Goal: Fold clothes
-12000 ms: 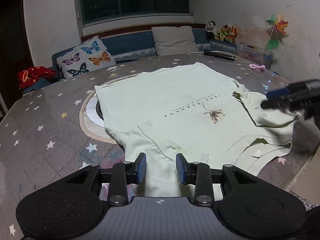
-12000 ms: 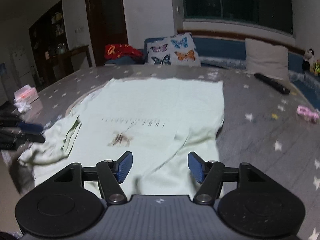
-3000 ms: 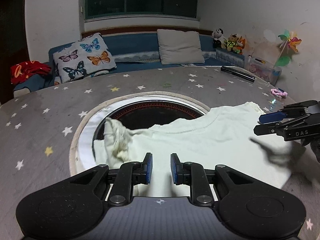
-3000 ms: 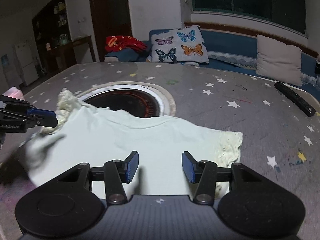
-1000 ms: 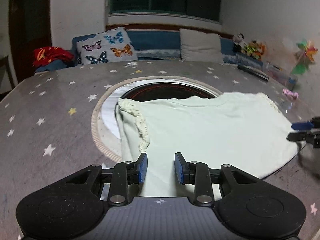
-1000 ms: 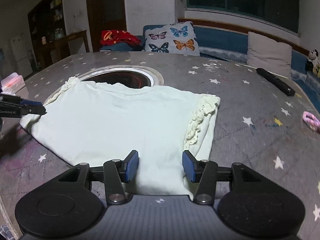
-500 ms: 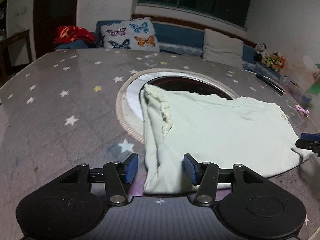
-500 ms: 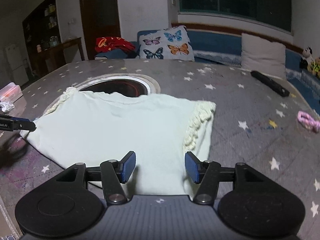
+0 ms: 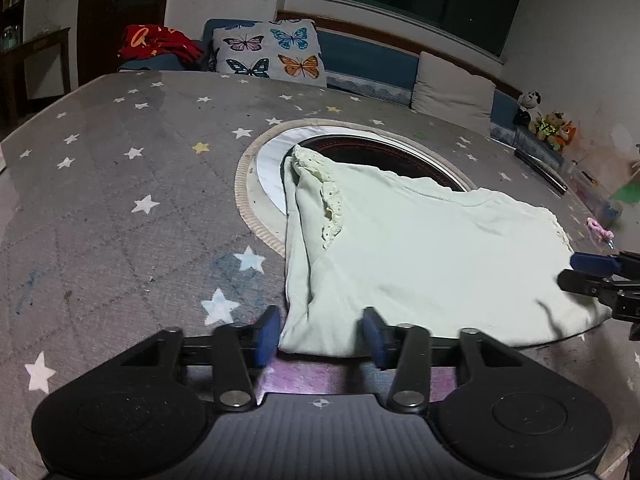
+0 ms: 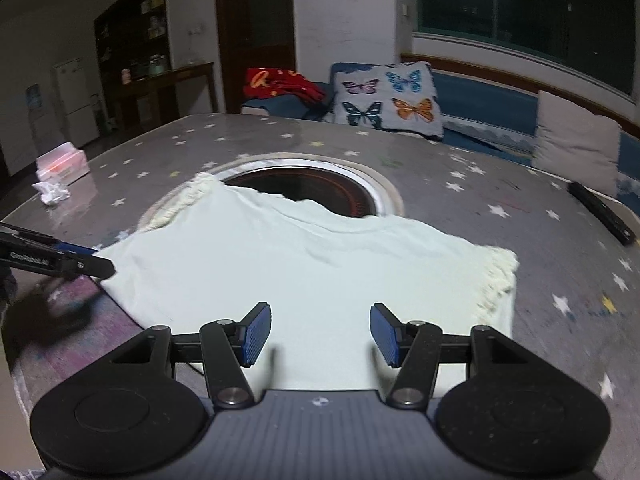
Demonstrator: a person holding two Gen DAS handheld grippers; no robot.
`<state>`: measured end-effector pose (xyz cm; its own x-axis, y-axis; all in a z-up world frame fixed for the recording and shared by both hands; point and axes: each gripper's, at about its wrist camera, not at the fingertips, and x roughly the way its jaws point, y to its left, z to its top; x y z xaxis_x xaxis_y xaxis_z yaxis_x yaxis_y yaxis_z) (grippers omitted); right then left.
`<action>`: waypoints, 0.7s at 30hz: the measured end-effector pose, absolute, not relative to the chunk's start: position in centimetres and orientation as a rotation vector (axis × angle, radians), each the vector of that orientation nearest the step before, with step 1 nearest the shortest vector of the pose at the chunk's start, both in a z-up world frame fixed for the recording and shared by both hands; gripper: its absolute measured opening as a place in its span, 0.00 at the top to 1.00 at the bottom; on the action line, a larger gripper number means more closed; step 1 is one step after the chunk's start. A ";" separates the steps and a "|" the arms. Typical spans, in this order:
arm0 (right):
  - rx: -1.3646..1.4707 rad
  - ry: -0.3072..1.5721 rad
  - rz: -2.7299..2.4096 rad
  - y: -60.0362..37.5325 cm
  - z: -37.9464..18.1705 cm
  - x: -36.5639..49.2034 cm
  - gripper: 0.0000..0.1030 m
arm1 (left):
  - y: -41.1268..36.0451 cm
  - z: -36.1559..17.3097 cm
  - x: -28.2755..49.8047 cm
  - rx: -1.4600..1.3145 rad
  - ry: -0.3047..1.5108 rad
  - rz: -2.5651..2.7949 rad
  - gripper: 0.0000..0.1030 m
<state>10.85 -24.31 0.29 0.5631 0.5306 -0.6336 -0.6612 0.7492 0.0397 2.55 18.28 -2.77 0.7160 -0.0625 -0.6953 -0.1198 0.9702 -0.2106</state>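
A pale green shirt (image 9: 420, 256) lies folded on the star-patterned grey table (image 9: 120, 200), with lace-trimmed sleeves tucked in along both sides. It also shows in the right wrist view (image 10: 300, 272). My left gripper (image 9: 320, 332) is open, its jaws astride the shirt's near left corner without holding it. My right gripper (image 10: 320, 332) is open and empty over the shirt's near edge. The right gripper's tips show at the right edge of the left wrist view (image 9: 600, 276); the left gripper's tips show at the left of the right wrist view (image 10: 60, 260).
A round dark inset with a white rim (image 9: 360, 152) lies in the table, partly under the shirt. A black remote (image 10: 602, 212) and a pink hair tie (image 9: 600, 230) lie at the right. A tissue box (image 10: 62, 162) and a crumpled tissue sit at the left. A sofa with cushions stands behind.
Both grippers have opened wider and drawn back a little from the shirt. The shirt lies flat and still.
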 end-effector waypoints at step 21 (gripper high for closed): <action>-0.189 0.836 0.983 -7.9 3.2 16.4 0.43 | 15.0 0.4 3.3 -0.279 0.663 -0.088 0.86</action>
